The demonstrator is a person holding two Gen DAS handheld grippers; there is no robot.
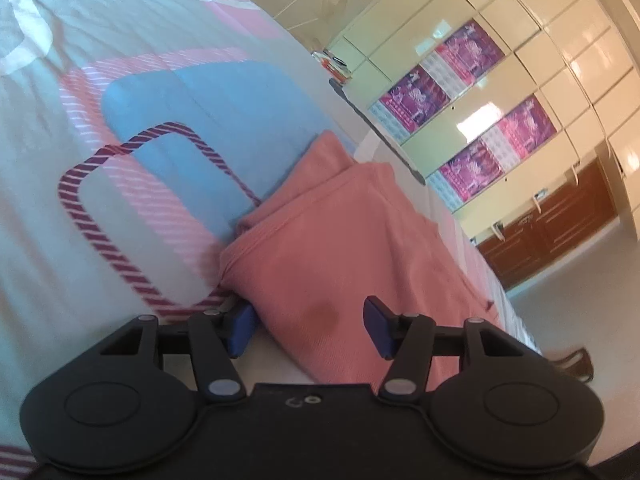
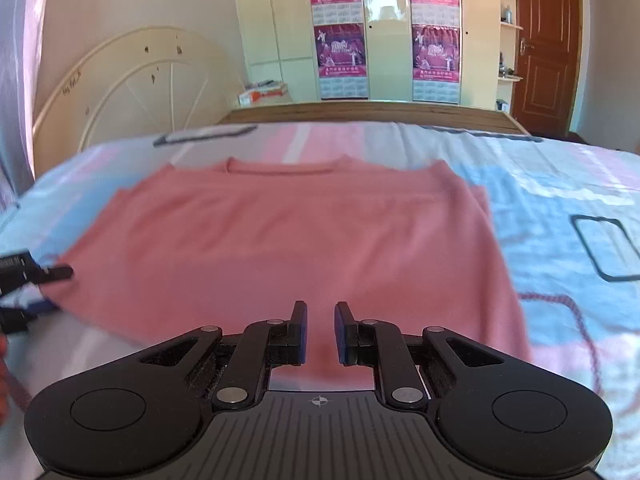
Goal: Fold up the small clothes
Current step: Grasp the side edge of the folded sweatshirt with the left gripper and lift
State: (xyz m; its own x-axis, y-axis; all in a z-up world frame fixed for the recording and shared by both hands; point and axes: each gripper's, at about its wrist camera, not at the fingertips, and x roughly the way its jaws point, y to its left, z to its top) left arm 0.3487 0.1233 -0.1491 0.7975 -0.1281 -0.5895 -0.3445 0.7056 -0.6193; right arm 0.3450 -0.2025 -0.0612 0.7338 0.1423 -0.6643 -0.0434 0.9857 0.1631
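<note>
A pink shirt [image 2: 288, 240] lies spread flat on the bed, its neckline at the far side. My right gripper [image 2: 321, 332] is at the near hem. Its jaws are narrow and pink cloth fills the slit between them, so it looks shut on the hem. My left gripper [image 1: 308, 330] straddles the shirt [image 1: 320, 240] at its side edge. The jaws stand half apart with cloth between them, and a strip of bedsheet shows beside the left pad [image 1: 240, 332]. The right wrist view catches the left gripper [image 2: 40, 288] at the shirt's left corner.
The bedsheet [image 1: 100, 160] has pink, blue and white patches with dark outlines. A wooden footboard [image 2: 360, 114] runs along the bed's far edge. Beyond it stands a cream wardrobe [image 2: 384, 40] with magenta posters, and a brown door [image 2: 546, 40] is at the right. A round frame [image 2: 132, 80] leans against the wall.
</note>
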